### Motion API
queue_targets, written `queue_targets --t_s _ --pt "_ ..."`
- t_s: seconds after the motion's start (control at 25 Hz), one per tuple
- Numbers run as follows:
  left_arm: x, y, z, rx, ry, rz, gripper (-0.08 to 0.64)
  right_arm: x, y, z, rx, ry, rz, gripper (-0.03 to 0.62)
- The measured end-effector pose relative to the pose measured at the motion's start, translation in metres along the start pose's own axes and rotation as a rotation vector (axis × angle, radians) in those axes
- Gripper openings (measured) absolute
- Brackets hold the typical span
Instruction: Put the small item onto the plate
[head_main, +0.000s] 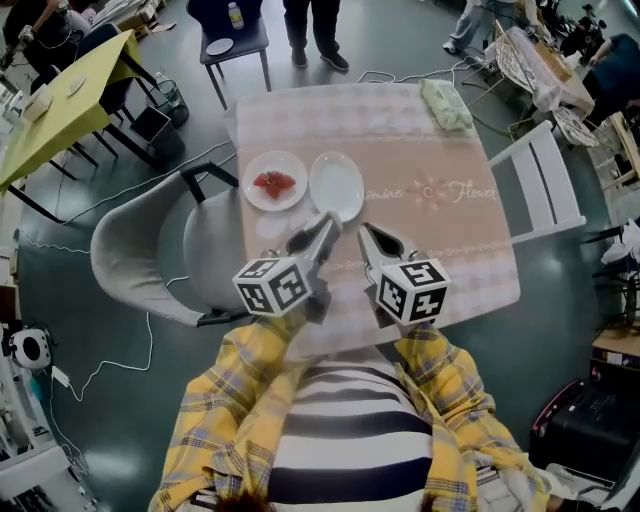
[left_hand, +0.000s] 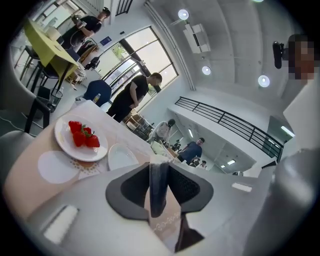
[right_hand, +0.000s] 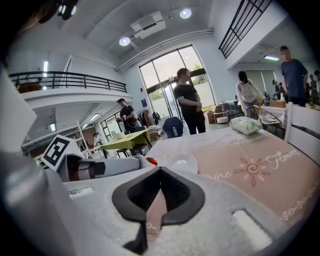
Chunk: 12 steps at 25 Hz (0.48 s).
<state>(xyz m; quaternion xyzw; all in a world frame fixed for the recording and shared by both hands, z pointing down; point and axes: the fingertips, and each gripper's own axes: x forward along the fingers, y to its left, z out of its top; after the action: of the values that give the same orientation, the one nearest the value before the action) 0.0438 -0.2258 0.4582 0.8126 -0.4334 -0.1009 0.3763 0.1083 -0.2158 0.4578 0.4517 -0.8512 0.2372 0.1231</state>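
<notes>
Several red strawberries (head_main: 273, 182) (left_hand: 82, 135) lie on a white plate (head_main: 252, 168) (left_hand: 64, 145) at the table's left. Right beside it sits an empty white plate (head_main: 337, 185) (left_hand: 120, 157) (right_hand: 183, 162). My left gripper (head_main: 327, 222) (left_hand: 159, 167) hovers just short of the empty plate's near rim, its jaws a narrow gap apart with nothing between them. My right gripper (head_main: 366, 232) (right_hand: 160, 171) hangs close beside it to the right, its jaws meeting and empty. In the right gripper view the left gripper's body (right_hand: 95, 167) shows at the left.
The table wears a pink printed cloth (head_main: 440, 200). A green packet (head_main: 447, 105) lies at its far right corner. A grey chair (head_main: 150, 250) stands at the left, a white chair (head_main: 545, 185) at the right, a blue chair (head_main: 235, 45) behind. People stand around.
</notes>
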Motion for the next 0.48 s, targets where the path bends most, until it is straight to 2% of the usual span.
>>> queue_targets --t_s 0.24,0.48 --pt "0.032 0.017 0.007 -0.014 -0.02 0.065 0.106 0.025 -0.017 0.001 -0.002 0.04 0.036 -0.003" --pt "0.058 0.034 0.014 -0.049 -0.002 0.1 0.106 0.055 -0.029 0.006 -0.015 0.064 0.057 -0.003"
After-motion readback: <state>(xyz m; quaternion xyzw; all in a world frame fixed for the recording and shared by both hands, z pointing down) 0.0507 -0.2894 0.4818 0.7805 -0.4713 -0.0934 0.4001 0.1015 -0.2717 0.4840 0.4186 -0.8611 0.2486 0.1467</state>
